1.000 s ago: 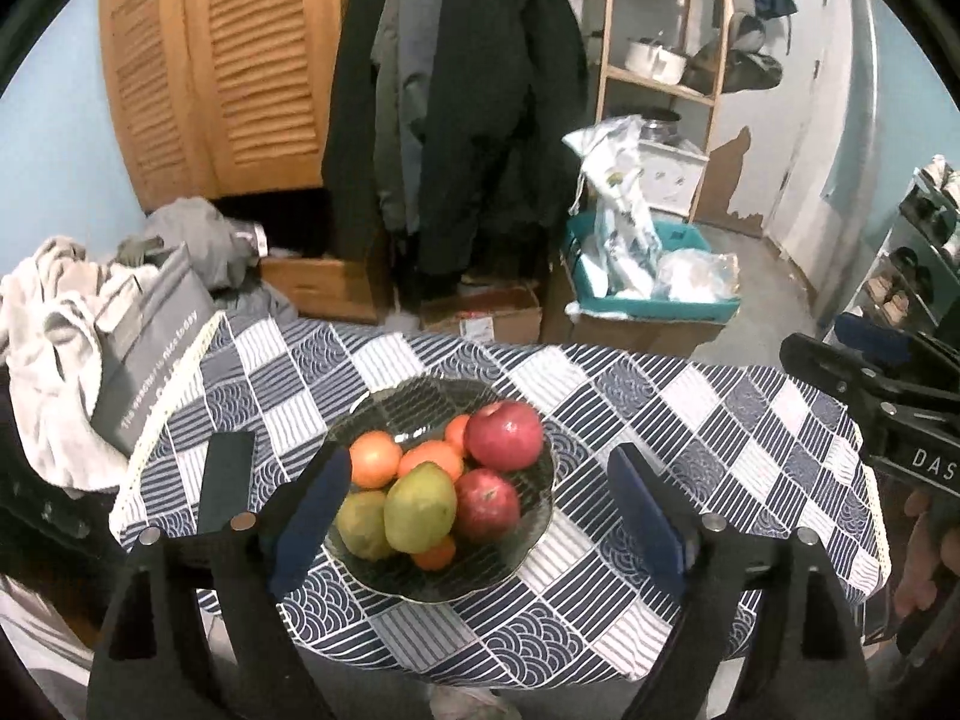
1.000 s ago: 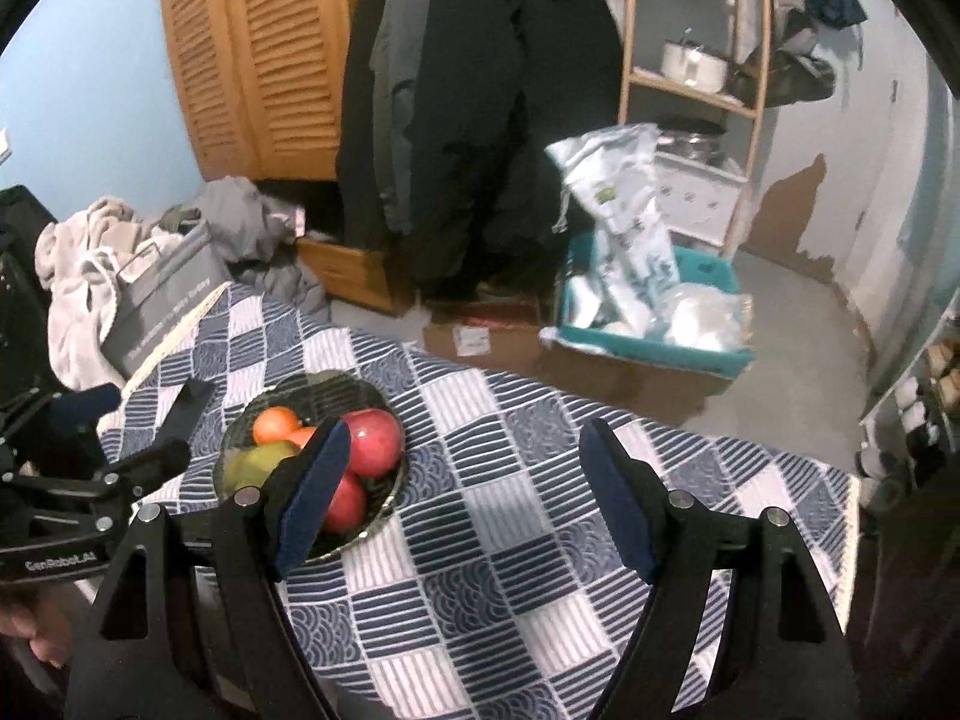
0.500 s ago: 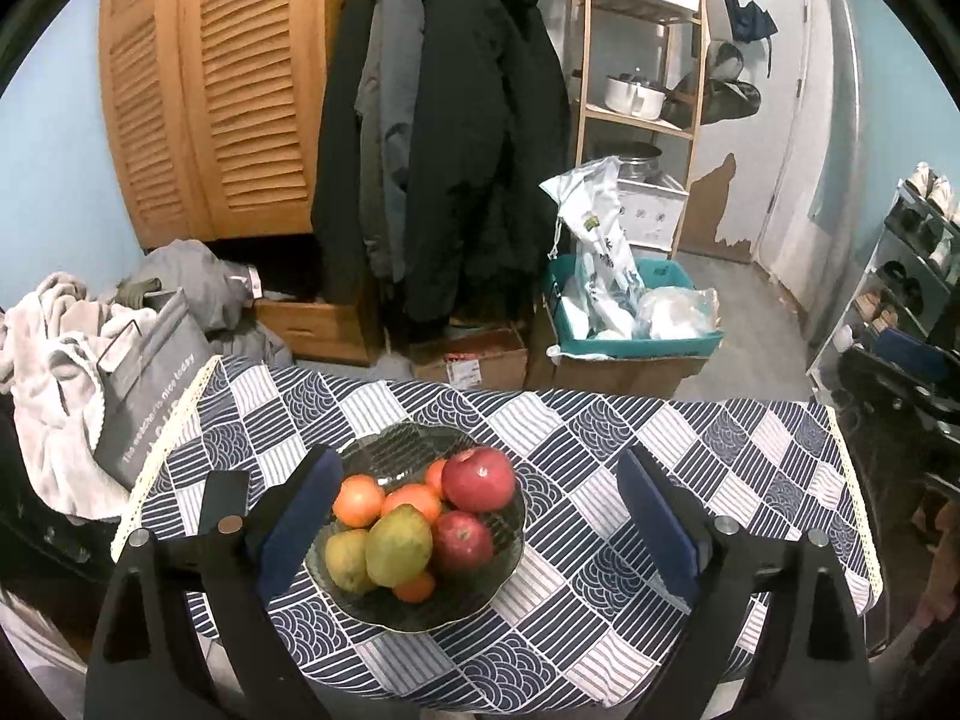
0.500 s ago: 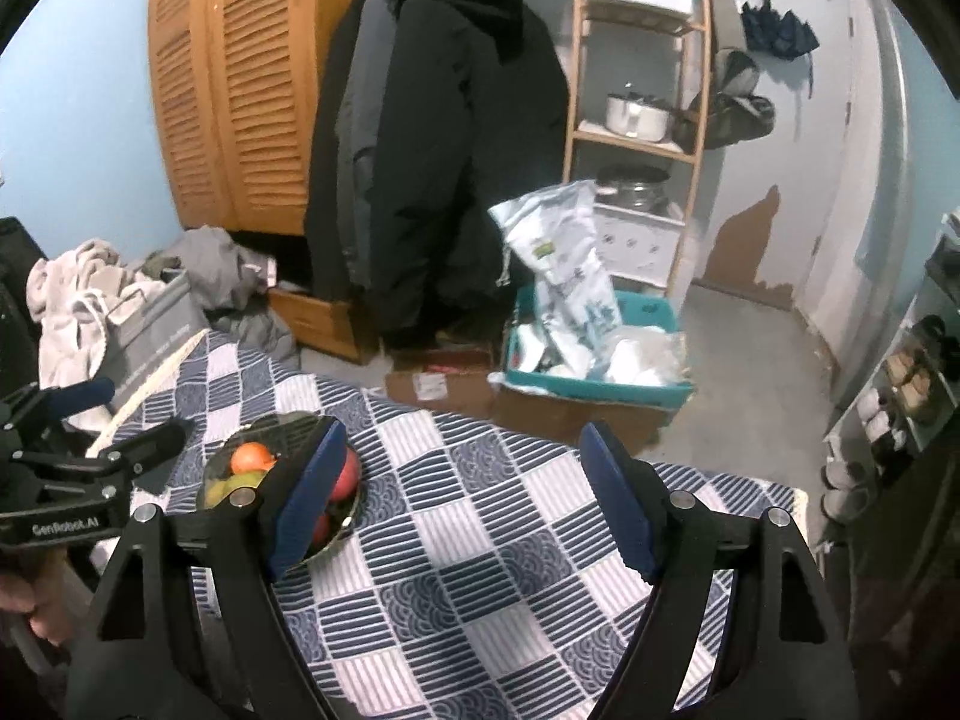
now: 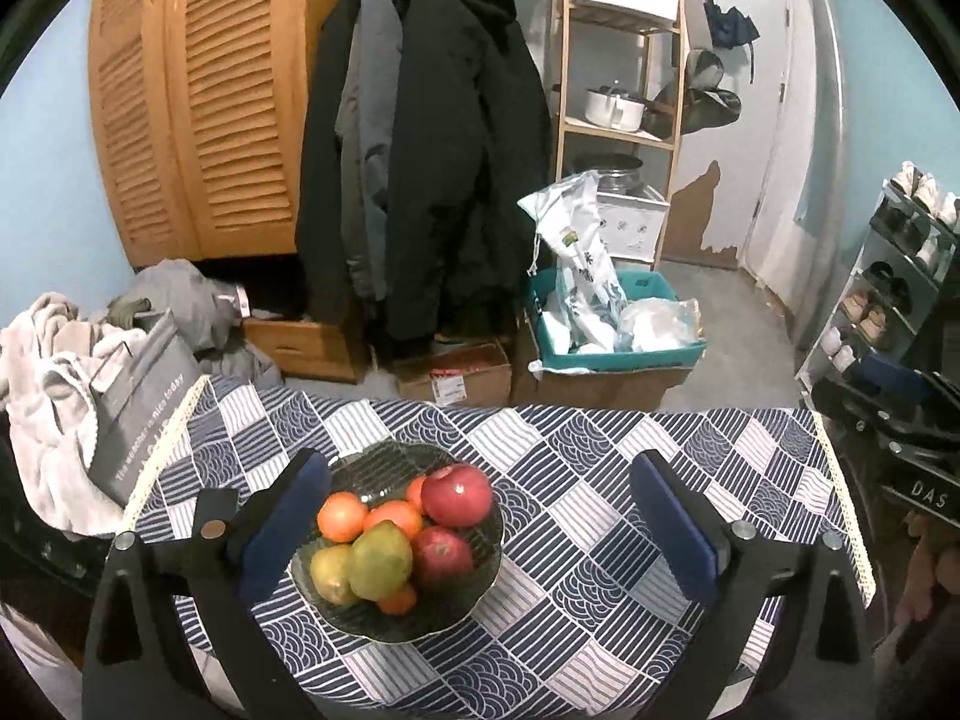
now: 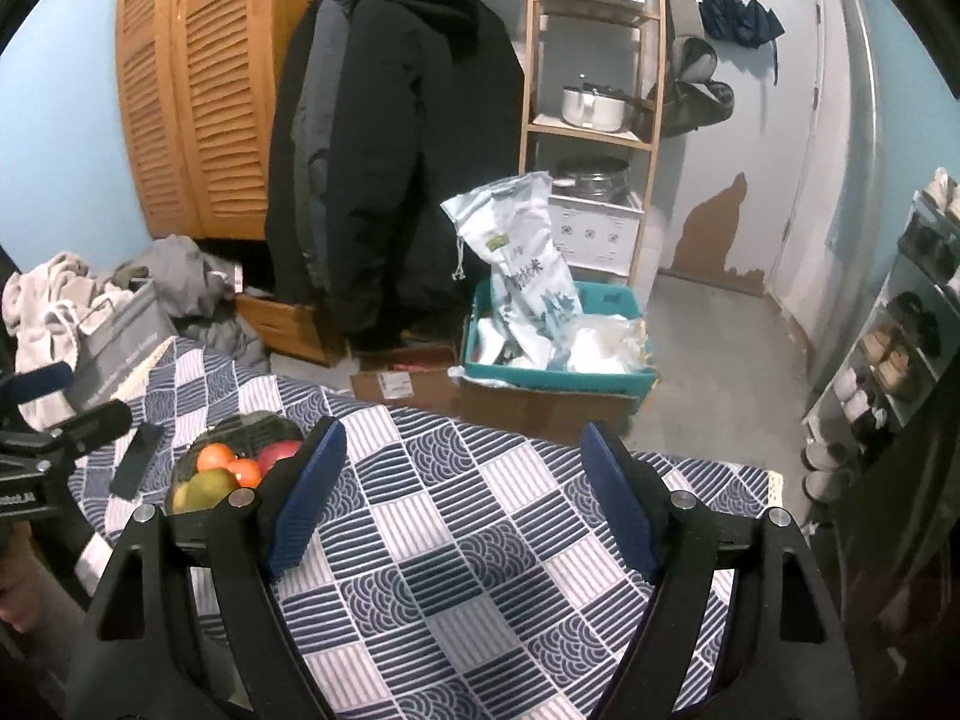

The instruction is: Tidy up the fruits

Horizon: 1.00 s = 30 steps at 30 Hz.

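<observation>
Down in the lower middle of the left wrist view, a dark glass bowl (image 5: 480, 600) sits on the desk (image 5: 600, 480), which wears a blue-and-white patterned cloth. Piled in the bowl are two red apples (image 5: 456, 495), a few oranges (image 5: 341, 516) and two green-yellow pears (image 5: 381, 561), all touching one another. The left gripper (image 5: 477, 531) hangs above the near edge of the desk with its blue-padded fingers (image 5: 282, 525) spread wide; the bowl shows between them, nearer the left finger, and nothing is gripped.

From the right wrist view, the same bowl lies at the lower left of the frame, partly hidden behind the left finger of the right gripper (image 6: 459, 495). Its fingers (image 6: 615, 501) are also wide apart and hold nothing, with only bare cloth between them. A flat black object (image 6: 137, 461) rests on the cloth just left of the bowl; what it is cannot be told.

Beyond the desk, dark coats (image 5: 420, 150) hang at the upper middle, and a teal bin (image 5: 618, 354) of bags stands on the floor.
</observation>
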### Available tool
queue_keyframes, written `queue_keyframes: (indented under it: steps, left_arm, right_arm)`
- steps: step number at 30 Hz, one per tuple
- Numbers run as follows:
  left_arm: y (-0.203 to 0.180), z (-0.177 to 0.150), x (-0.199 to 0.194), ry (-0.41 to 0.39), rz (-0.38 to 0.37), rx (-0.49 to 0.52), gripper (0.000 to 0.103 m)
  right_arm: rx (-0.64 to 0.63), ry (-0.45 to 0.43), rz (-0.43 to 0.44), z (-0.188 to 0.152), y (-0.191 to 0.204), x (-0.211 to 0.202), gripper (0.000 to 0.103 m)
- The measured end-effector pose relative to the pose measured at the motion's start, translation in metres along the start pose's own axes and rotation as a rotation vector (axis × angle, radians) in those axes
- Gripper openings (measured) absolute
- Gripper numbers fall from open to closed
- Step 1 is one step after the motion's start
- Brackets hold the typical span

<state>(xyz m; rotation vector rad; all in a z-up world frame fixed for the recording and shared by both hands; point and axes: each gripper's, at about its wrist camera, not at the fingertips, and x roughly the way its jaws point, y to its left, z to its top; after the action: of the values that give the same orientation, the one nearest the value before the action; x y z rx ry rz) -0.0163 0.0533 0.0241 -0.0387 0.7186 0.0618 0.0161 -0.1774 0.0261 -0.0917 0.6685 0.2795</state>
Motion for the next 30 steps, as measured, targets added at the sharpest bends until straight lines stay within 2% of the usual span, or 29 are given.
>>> queue_keyframes:
  steps: [30]
  left_arm:
    - [-0.0044, 0.0000, -0.0032, -0.005, 0.019, 0.028, 0.102]
  right_arm:
    - [-0.003, -0.014, 0.002, -0.0005, 0.0021, -0.0068, 0.080]
